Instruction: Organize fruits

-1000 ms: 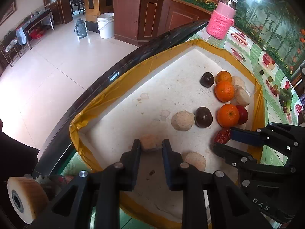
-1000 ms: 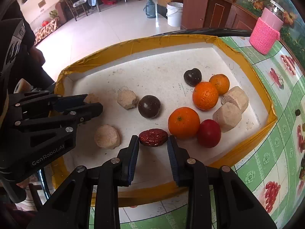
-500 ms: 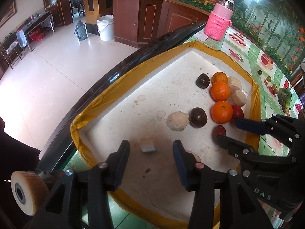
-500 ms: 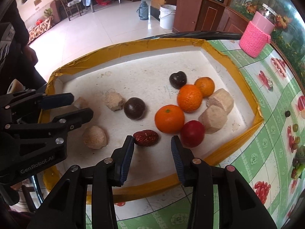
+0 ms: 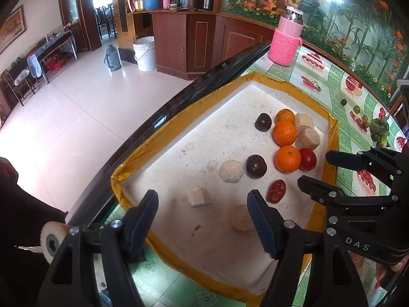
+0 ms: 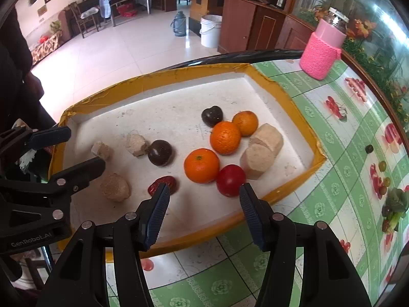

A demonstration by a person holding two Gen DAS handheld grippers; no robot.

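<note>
A white foam tray with a yellow rim (image 5: 332, 138) (image 6: 281, 94) holds the fruit. My left gripper (image 5: 202, 204) (image 6: 84, 148) hovers over the tray's near left corner, its jaws opening. A small beige chunk (image 5: 199, 197) (image 6: 102, 149) lies loose on the tray between them. My right gripper (image 6: 204, 192) (image 5: 315, 168) is also opening, above the tray's near edge. A wrinkled red date (image 6: 163, 184) (image 5: 276, 190) lies just past its left fingertip, untouched. Three oranges (image 6: 202, 165), a red fruit (image 6: 230, 179), two dark fruits (image 6: 159, 152) and several beige pieces (image 6: 265, 151) crowd the right half.
A pink jar in a knitted cover (image 5: 286, 43) (image 6: 322, 53) stands beyond the tray on the green patterned tablecloth (image 6: 345, 153). The table's black edge (image 5: 179, 102) runs along the tray's far side, with tiled floor below. A person's dark sleeve (image 5: 15, 217) is at the left.
Both grippers have opened and lifted back from the tray. The left one let go of the small beige chunk, the right one let go of the red date; both pieces stay on the tray.
</note>
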